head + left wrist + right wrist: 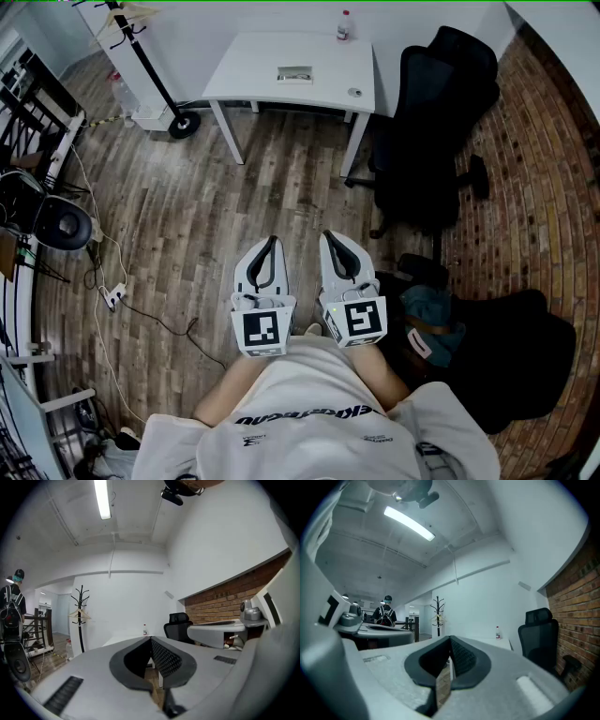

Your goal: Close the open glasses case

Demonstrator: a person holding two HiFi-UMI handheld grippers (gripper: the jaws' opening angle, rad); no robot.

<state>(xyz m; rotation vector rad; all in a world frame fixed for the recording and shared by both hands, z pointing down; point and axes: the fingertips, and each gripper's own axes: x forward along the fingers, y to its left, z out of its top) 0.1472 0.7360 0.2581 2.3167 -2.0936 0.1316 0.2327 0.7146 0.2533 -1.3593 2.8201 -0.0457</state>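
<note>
We have not yet reached the case, so the step in hand is the approach. Our left gripper and right gripper hang side by side close to our chest, low in the middle of the frame, above the wooden floor. In both gripper views the fingers are clenched tip to tip with nothing between them.

We take the glasses case to be the small flat rectangle lying about mid-way across the white worktop at the top centre of the frame, well apart from both grippers. It is too small to tell how its lid lies.

The next move, as we judge it, calls for walking up to the worktop and releasing the fingers. One gripper can then steady the base while the other folds the lid over.

The boards straight ahead look free. A black office chair stands just beside the worktop's right corner, the coat stand has its foot near the left leg, and cables trail along the left of the frame. On the worktop a bottle and a small round thing sit toward the right edge, apart from the case, which has bare surface around it.
</note>
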